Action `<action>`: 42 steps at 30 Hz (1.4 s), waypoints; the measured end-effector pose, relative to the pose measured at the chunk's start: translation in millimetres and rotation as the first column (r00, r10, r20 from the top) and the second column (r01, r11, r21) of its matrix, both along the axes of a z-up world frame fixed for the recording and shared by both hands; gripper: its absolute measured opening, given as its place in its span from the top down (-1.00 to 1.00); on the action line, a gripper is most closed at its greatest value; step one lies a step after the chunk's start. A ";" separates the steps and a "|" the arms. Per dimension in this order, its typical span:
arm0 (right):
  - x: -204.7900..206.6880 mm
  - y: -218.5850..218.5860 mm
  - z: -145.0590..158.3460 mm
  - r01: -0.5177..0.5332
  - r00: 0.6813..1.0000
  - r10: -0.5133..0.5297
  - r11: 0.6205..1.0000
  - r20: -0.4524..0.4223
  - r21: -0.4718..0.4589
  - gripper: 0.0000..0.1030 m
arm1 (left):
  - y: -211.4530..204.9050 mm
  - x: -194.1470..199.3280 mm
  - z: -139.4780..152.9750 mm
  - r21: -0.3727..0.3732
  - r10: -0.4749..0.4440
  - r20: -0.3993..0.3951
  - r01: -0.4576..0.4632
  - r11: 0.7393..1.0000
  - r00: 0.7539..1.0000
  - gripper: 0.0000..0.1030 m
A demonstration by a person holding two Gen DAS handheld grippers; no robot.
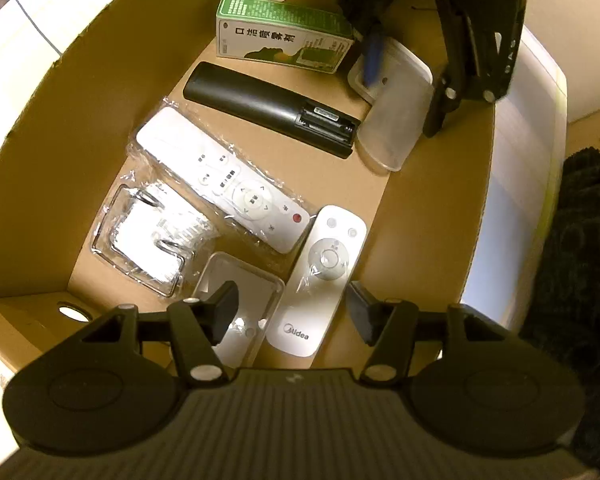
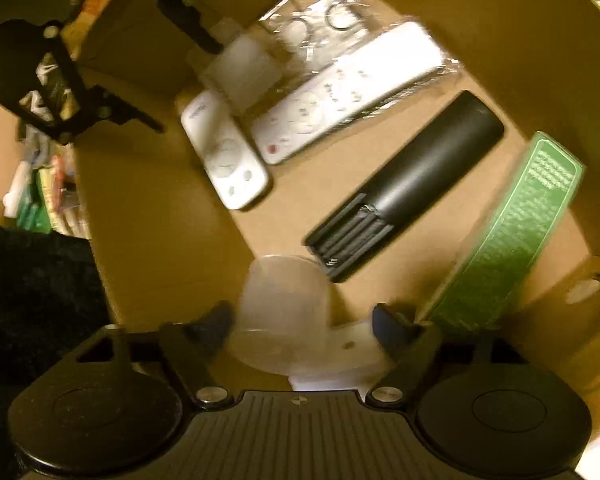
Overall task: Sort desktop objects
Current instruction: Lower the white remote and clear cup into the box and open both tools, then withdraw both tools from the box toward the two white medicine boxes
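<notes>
- A translucent plastic container (image 1: 394, 116) lies on its side in the cardboard box (image 1: 40, 128), near the box's right wall, touching the battery end of a black remote (image 1: 272, 108).
- The right gripper (image 2: 300, 322) hangs spread wide around it, fingers not clamped.
- The left gripper (image 1: 290, 306) hovers open, empty, over the white Midea remote (image 1: 320, 280).
- A green carton (image 1: 284, 36) lies beyond the black remote.

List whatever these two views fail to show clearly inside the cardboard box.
- Translucent plastic container: right wrist view, smeared by motion blur; contents unreadable.
- Green-and-white carton: left wrist view, small print too small to read.
- Grey flat case: left wrist view, partly behind the left hand-held gripper.
</notes>
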State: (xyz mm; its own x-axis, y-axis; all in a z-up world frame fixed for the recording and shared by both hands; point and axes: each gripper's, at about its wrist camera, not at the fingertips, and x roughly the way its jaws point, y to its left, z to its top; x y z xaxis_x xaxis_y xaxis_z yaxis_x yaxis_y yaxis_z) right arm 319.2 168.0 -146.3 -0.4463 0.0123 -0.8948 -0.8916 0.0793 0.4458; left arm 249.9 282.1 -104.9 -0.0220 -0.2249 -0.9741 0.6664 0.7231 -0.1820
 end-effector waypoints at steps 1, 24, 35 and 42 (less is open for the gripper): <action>0.6 -1.2 0.8 0.006 1.000 -0.006 1.000 0.009 0.001 -0.56 | -0.9 -0.3 0.7 0.001 -0.001 0.002 0.001 1.000 1.000 -0.10; -29.7 -39.2 71.5 0.099 0.963 -0.153 0.966 0.220 0.240 -0.57 | -26.0 -28.3 37.2 0.186 0.080 0.160 -0.110 0.976 0.984 -0.42; -63.1 -89.2 113.4 0.112 0.917 -0.266 0.887 0.297 0.447 -0.57 | -57.9 -51.4 71.5 0.293 0.110 0.322 -0.209 0.933 0.941 -0.59; -76.5 -144.1 140.3 0.157 0.885 -0.370 0.809 0.284 0.566 -0.57 | -91.1 -72.8 96.5 0.398 0.089 0.478 -0.306 0.865 0.874 -0.74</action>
